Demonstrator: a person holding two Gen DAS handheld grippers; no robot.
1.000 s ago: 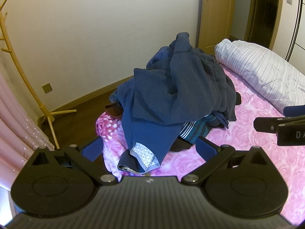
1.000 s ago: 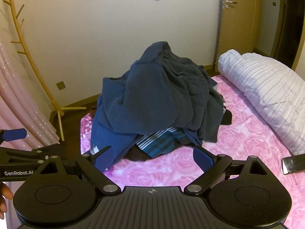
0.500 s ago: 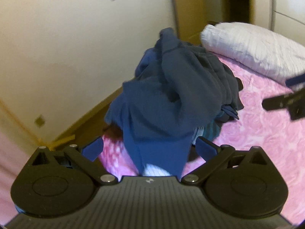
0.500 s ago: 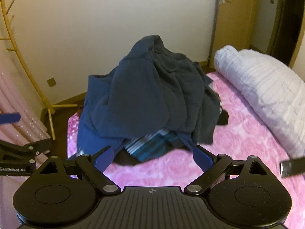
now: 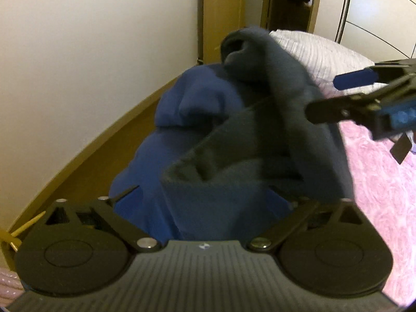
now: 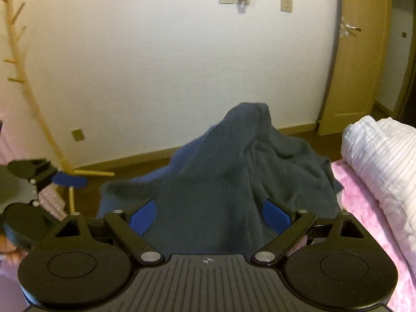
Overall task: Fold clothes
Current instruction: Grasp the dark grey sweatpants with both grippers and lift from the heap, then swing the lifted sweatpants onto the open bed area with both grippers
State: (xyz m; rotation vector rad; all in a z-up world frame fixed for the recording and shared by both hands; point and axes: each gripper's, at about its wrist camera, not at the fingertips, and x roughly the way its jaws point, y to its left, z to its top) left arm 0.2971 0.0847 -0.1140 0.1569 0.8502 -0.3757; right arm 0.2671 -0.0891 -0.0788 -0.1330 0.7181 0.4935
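Left gripper (image 5: 202,197) – jaws closing, wide around heap of clothes (image 5: 234,140); right gripper (image 6: 209,214) – spread apart, unclamped, over same heap.

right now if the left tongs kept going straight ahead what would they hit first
Most likely the dark grey garment topping the clothes pile; its folded edge already lies between the closing left tongs, though blur hides whether they touch.

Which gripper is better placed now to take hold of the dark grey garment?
Left. The left gripper, jaws closing, already has a fold of the dark grey garment between its pads; the right gripper faces only smooth cloth.
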